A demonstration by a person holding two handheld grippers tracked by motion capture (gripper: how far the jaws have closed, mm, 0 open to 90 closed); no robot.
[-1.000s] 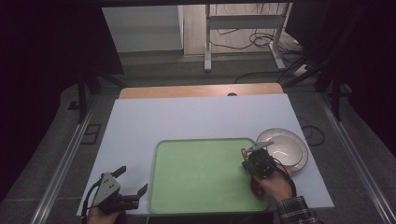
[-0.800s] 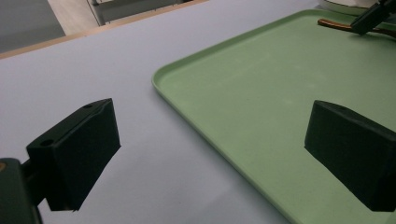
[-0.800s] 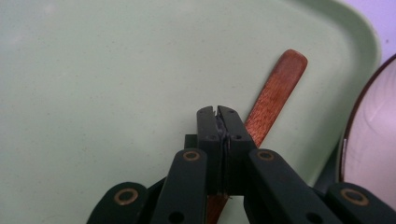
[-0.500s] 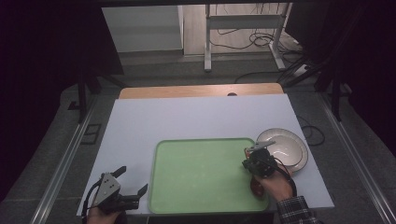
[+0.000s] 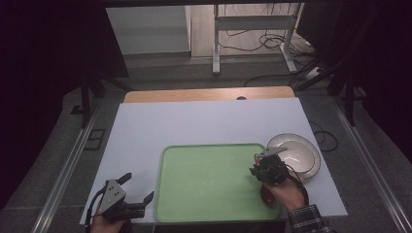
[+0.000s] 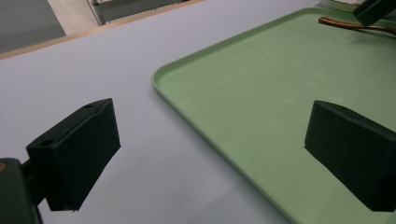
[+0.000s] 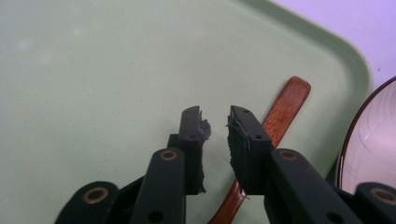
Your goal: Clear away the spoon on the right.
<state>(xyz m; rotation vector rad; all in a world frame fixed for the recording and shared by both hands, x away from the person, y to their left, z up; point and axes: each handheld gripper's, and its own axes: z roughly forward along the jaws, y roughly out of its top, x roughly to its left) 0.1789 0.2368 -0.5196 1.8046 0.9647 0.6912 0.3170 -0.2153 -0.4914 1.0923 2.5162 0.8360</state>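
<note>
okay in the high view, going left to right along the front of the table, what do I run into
Left gripper, jaws wide apart → green tray → right gripper at the tray's right edge → white bowl just off the tray.

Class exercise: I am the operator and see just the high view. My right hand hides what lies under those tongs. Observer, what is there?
Observer: A brown wooden stick lies on the green tray, near its corner by the bowl.
Operator: Are the right tongs gripping it?
Observer: No. The right tongs stand a narrow gap apart, with nothing between them; the stick passes beside and under the right-hand jaw.
Operator: And the left tongs?
Observer: The left tongs are wide open and hold nothing, over the tray's left rim, one jaw over the white table.
</note>
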